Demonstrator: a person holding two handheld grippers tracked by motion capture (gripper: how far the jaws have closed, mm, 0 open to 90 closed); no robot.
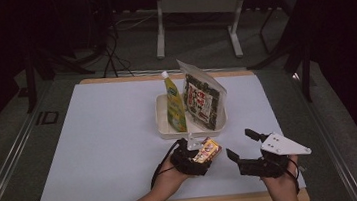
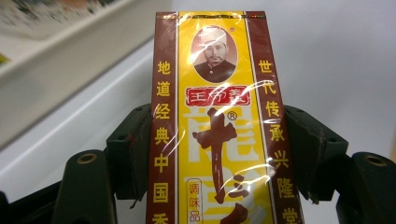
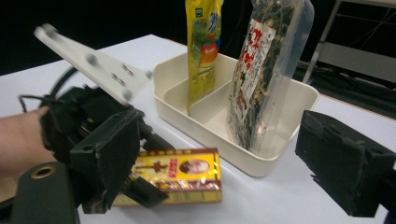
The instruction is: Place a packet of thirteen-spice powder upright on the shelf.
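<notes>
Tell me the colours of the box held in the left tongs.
Box: yellow with dark red side bands, clearest in the left gripper view.

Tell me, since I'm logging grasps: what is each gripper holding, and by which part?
The left gripper grips the yellow-and-maroon seasoning box by its long side edges; the right gripper holds nothing.

Yellow-and-maroon spice box (image 2: 215, 135) clamped betw. left gripper (image 2: 215, 154) pads, white tray wall (image 2: 70, 88) behind

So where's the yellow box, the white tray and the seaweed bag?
yellow box (image 2: 212, 126), left gripper view, its printed front.
white tray (image 3: 243, 161), right gripper view, its near wall.
seaweed bag (image 1: 201, 100), high view, its label.
</notes>
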